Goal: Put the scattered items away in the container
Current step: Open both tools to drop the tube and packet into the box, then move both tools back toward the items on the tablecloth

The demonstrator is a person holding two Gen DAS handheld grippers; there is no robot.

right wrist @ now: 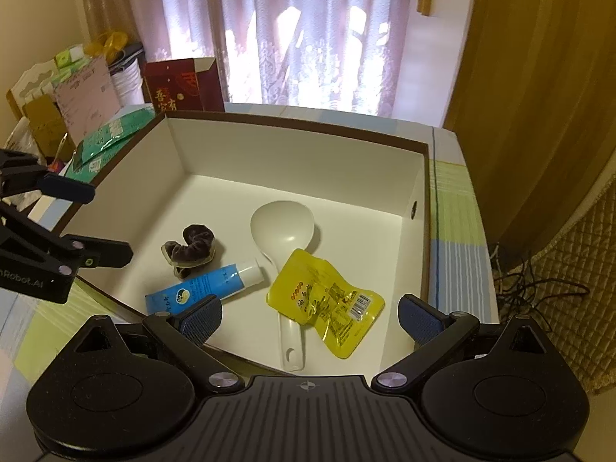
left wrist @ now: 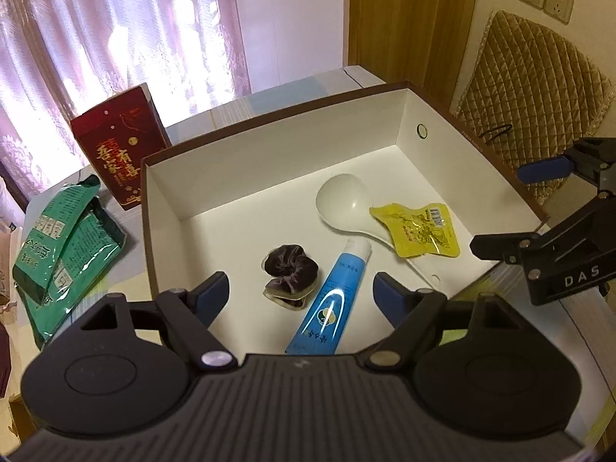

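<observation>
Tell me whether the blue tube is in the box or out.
In: the blue tube lies flat on the box floor beside the scrunchie.

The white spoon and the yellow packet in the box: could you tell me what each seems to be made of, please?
The white spoon looks like moulded plastic with a smooth satin finish and a soft sheen on its bowl. The yellow packet looks like glossy plastic film or foil: it is crinkled, with sharp glints.

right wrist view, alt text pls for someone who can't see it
An open white-lined box holds a white spoon, a yellow packet lying over the spoon's handle, a blue tube and a dark scrunchie. The right gripper hovers at the near edge, jaws open and empty.
</observation>
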